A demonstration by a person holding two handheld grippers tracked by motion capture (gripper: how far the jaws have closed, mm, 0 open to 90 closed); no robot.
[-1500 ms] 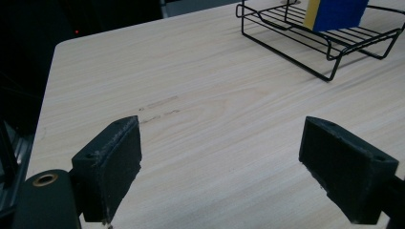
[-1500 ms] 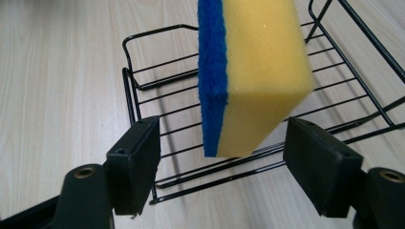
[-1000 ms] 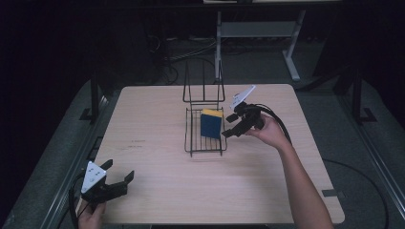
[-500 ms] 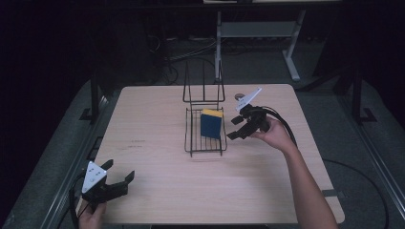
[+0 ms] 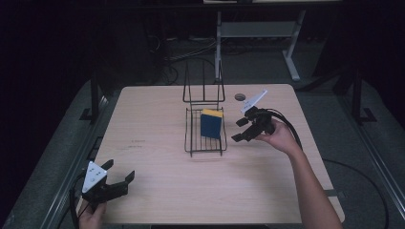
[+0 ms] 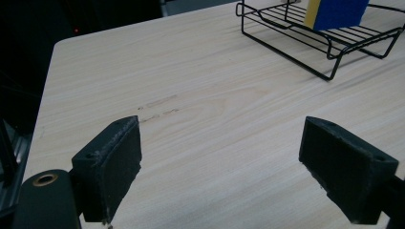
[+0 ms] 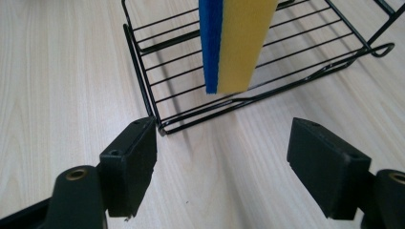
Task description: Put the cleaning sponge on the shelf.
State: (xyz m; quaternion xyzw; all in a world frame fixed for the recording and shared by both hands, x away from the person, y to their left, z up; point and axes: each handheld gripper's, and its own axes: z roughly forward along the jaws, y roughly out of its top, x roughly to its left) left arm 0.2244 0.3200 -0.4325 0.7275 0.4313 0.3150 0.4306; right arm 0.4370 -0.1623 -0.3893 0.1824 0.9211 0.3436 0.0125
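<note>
A black wire rack (image 5: 205, 133) stands at the table's middle, with a blue and yellow sponge (image 5: 211, 123) upright on edge inside it. My right gripper (image 5: 242, 129) hovers just right of the rack, open and empty, jaws aimed at it. In the right gripper view the sponge (image 7: 236, 43) stands in the rack (image 7: 153, 71) just beyond the wide-apart jaws. My left gripper (image 5: 119, 176) rests open and empty near the table's front left corner. From the left gripper view, the rack (image 6: 329, 47) and sponge (image 6: 336, 12) lie far off at the top right.
The rack's tall wire back (image 5: 204, 88) rises at its far end. A small round dark hole (image 5: 240, 97) sits in the light wooden tabletop (image 5: 157, 119) behind the right gripper. Faint marks (image 6: 157, 107) show on the wood ahead of the left gripper. Dark floor surrounds the table.
My right gripper has drawn back to the right, away from the sponge and the rack, with its jaws open. The sponge stays upright in the rack. The left gripper has not moved.
</note>
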